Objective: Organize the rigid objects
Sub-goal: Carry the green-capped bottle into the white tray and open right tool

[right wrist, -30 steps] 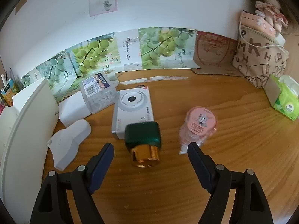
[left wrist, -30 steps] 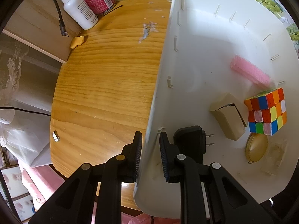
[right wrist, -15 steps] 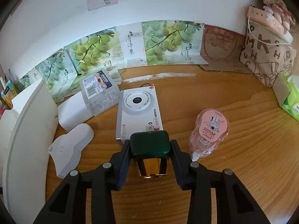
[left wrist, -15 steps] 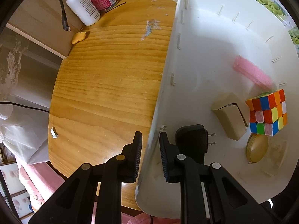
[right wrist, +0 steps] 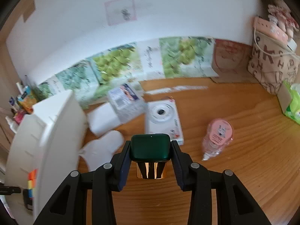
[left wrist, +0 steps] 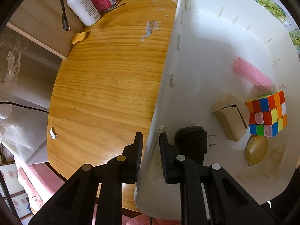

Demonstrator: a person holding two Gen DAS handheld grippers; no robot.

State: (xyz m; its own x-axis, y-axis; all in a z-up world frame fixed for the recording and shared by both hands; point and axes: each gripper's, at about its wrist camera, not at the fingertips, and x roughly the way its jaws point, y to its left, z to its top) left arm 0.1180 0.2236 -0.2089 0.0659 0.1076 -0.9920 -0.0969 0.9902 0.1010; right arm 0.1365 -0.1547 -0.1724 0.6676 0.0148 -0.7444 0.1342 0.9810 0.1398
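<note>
Left gripper clamped narrow on the near wall of the white bin, one of the fingers outside over the wooden tabletop, the other inside. In the bin, right half of the left wrist frame: black plug adapter just beside the inner finger, beige box near the middle right, colour cube at the right edge, pink roller above it, round gold case below the cube.

Right gripper closed on a green-capped bottle with a gold body, bottom centre of the right wrist frame, pads pressed to both sides of the cap, bottle clear of the tabletop. Behind it, centre of the frame: white camera lying flat; pink bottle on its side at the right; white curved piece at the left, near the bin wall. Background blurred.
</note>
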